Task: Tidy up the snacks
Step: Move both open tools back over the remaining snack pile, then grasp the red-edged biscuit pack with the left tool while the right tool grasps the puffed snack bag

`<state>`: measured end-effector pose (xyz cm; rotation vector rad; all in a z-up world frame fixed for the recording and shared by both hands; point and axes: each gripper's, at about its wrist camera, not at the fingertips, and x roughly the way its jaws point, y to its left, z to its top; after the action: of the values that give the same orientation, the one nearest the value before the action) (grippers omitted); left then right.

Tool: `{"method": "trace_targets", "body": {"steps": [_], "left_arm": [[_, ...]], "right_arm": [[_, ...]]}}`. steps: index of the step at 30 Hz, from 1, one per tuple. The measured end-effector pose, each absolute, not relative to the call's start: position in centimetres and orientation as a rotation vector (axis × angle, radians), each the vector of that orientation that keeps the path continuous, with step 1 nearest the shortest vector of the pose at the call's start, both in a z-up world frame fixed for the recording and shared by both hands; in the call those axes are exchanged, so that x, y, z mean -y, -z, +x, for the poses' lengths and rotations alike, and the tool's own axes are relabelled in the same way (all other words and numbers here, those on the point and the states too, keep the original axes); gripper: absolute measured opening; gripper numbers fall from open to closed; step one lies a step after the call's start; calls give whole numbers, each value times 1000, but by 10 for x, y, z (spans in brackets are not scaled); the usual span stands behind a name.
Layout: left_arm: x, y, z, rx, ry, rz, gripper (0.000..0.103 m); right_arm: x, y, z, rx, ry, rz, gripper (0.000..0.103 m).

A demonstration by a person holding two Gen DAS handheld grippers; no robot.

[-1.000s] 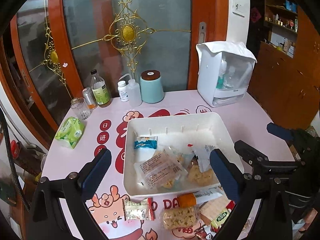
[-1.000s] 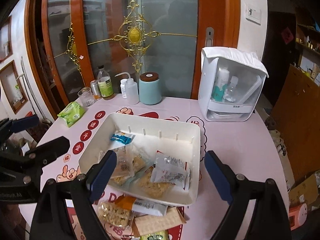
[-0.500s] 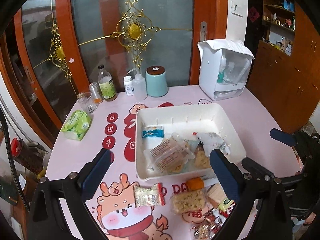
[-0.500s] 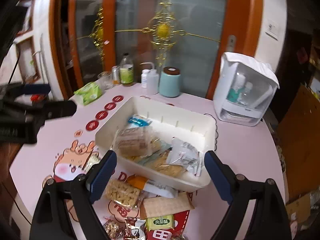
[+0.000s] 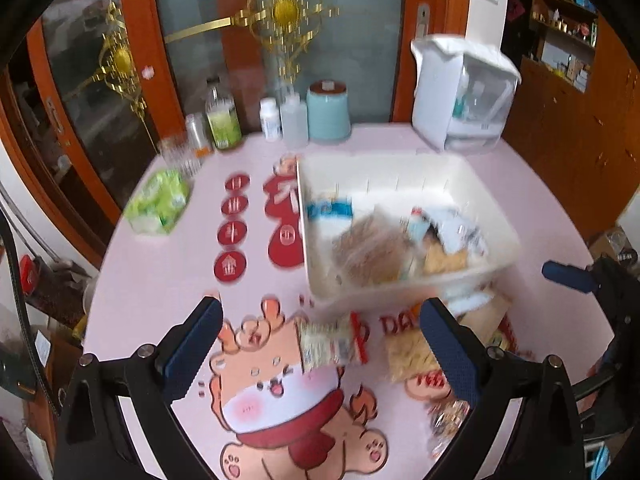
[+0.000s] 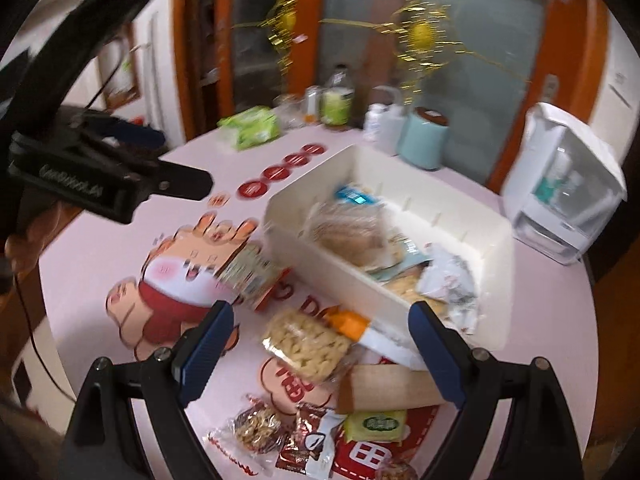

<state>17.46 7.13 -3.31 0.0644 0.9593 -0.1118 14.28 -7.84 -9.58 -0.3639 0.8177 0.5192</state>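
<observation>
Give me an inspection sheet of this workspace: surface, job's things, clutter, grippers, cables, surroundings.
Surface: pink table with cartoon print.
Job's things: white bin already holds several snack packets; more loose in front of it, including a puffed snack bag, an orange-capped packet, a green packet, a nut packet and a red-edged packet.
Clutter: green tissue pack, glass, bottles, teal canister, white dispenser along the far edge.
Grippers: left gripper open, empty, over the red-edged packet; right gripper open, empty, over the puffed snack bag.
Cables: black cable beside the table's left edge.
Surroundings: glass doors with gold ornaments, wooden cabinets.
</observation>
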Motion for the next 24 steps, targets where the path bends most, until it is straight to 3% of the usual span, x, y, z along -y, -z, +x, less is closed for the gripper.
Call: {"method": "trace_targets", "body": {"steps": [13, 24], "left_arm": [[-82, 149, 184, -1202, 145, 127, 98], [-79, 179, 203, -1246, 156, 102, 98]], "right_arm": [[31, 198, 157, -869, -649, -742, 90], [33, 226, 182, -922, -753, -828, 89]]}}
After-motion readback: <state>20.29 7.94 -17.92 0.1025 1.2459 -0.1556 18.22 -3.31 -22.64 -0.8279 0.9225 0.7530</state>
